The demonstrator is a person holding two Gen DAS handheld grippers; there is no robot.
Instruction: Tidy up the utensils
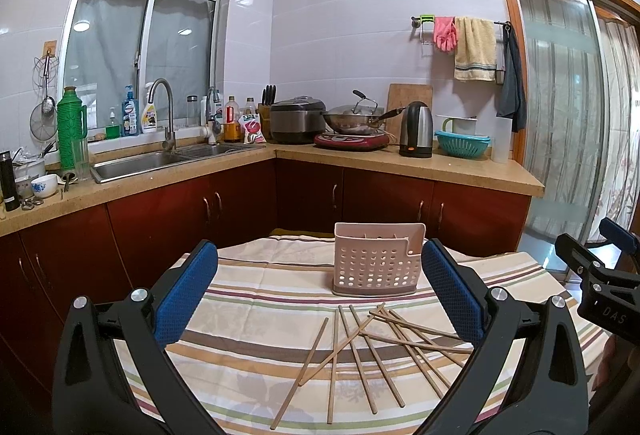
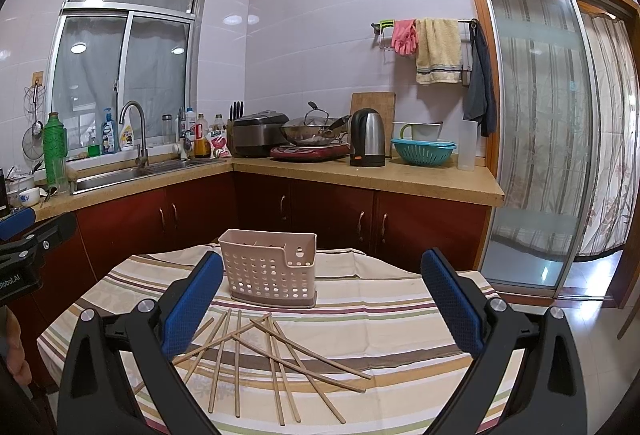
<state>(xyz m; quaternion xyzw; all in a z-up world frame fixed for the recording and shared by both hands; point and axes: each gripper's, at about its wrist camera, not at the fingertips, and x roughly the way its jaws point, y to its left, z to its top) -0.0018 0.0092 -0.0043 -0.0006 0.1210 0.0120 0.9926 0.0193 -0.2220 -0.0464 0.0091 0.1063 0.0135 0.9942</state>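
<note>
Several wooden chopsticks [image 1: 372,347] lie scattered and crossed on the striped tablecloth [image 1: 256,299], in front of a pink perforated utensil holder [image 1: 376,261] that stands upright. My left gripper [image 1: 320,291] is open and empty, held above the near side of the table, with the chopsticks between its blue pads [image 1: 188,295]. My right gripper [image 2: 322,299] is open and empty too, above the chopsticks [image 2: 272,355], with the holder [image 2: 270,265] just beyond its left pad. The right gripper also shows in the left wrist view [image 1: 600,267] at the right edge.
The round table [image 2: 400,323] stands before an L-shaped kitchen counter [image 1: 400,163] with red cabinets, a sink [image 1: 140,163], a wok, a rice cooker and a kettle [image 1: 416,131]. A sliding glass door [image 2: 540,135] is at the right.
</note>
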